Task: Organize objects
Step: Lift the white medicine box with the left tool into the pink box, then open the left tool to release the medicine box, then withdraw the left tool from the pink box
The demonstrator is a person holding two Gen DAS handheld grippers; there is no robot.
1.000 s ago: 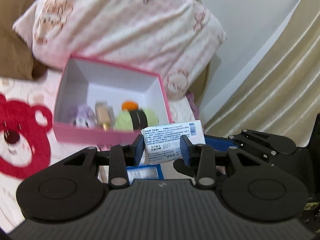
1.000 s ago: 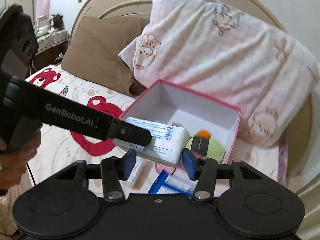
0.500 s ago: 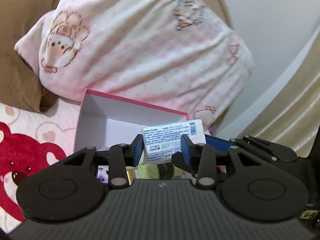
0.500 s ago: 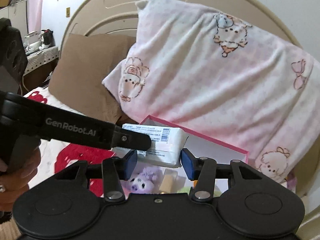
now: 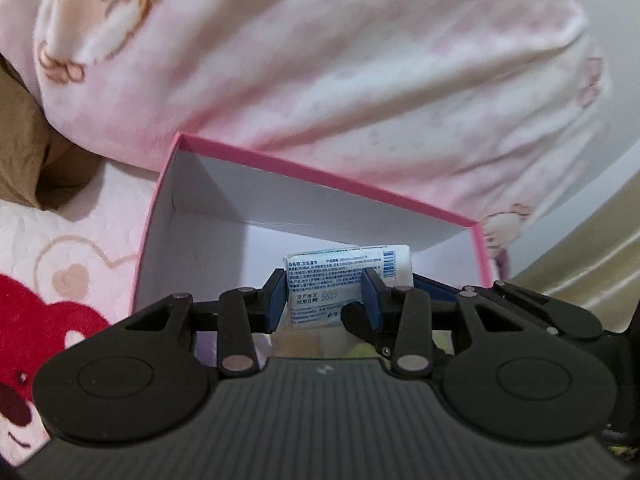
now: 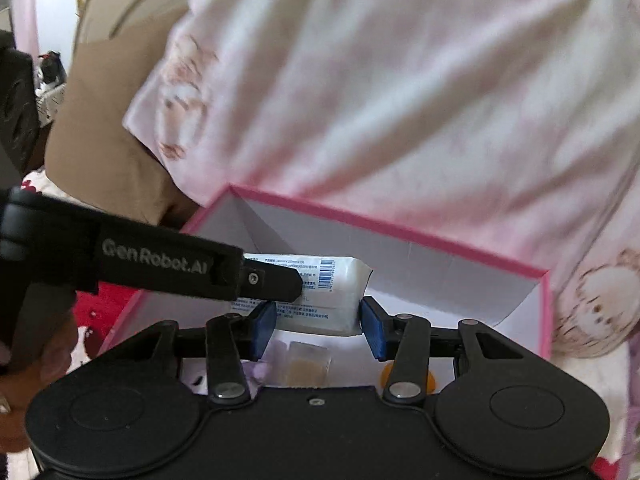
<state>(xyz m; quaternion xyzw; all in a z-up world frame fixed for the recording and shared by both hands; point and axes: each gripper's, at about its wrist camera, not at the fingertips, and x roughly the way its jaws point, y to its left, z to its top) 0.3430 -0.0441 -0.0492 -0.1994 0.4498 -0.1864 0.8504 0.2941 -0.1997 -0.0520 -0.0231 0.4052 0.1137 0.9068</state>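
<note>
A white wet-wipe pack [image 5: 347, 280] with blue print and a barcode is held by both grippers over the open pink box [image 5: 320, 176]. My left gripper [image 5: 324, 300] is shut on one end of the pack. My right gripper [image 6: 318, 326] is shut on the pack [image 6: 328, 296] across its other end. The left gripper's black finger [image 6: 256, 278] crosses the right wrist view over the pack. The pink box [image 6: 400, 230] has white inner walls. Small items lie in its near part, mostly hidden behind the grippers: a purple toy [image 6: 256, 372], a gold-capped bottle [image 6: 306, 364], something orange [image 6: 384, 376].
A large pink pillow with bear prints [image 5: 320, 60] leans right behind the box. A brown pillow [image 6: 112, 136] lies to the left. The bedspread has red bear prints [image 5: 48, 340]. A beige curtain [image 5: 580, 256] hangs at the right.
Both grippers have carried the pack forward and over the box, closer to the pink pillow. The box's contents have slid out of sight beneath the grippers.
</note>
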